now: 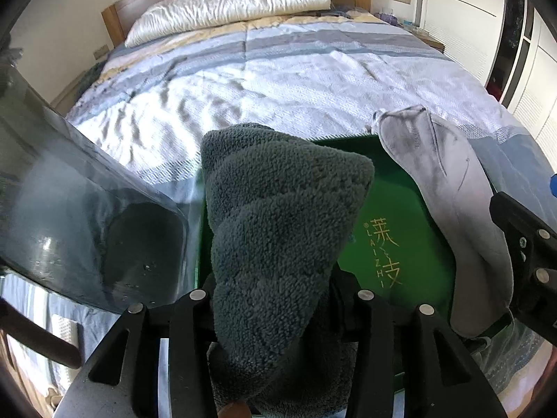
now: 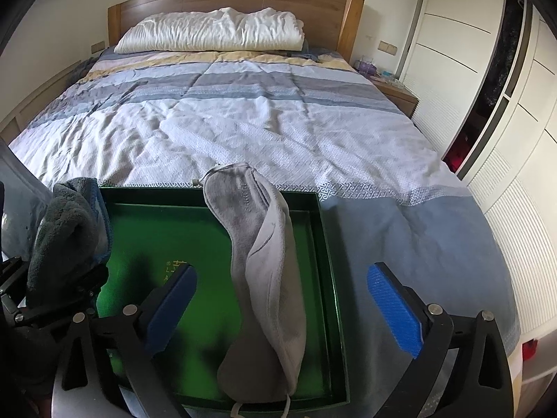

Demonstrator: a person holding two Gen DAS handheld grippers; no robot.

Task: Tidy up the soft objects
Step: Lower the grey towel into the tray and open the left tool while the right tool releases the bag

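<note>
Right wrist — grey pouch (image 2: 268, 271) lies lengthwise.

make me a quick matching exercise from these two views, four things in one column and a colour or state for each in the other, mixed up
Things:
1. fluffy towel
2. grey cloth
3. box
4. pillow

Descriptions:
A. white, lying at the headboard
B. dark teal, between the fingers of the left gripper
C. green inside, open on the bed
D. pale, draped across the box, with the right gripper open around it and not touching

Pairs: 1-B, 2-D, 3-C, 4-A
</note>
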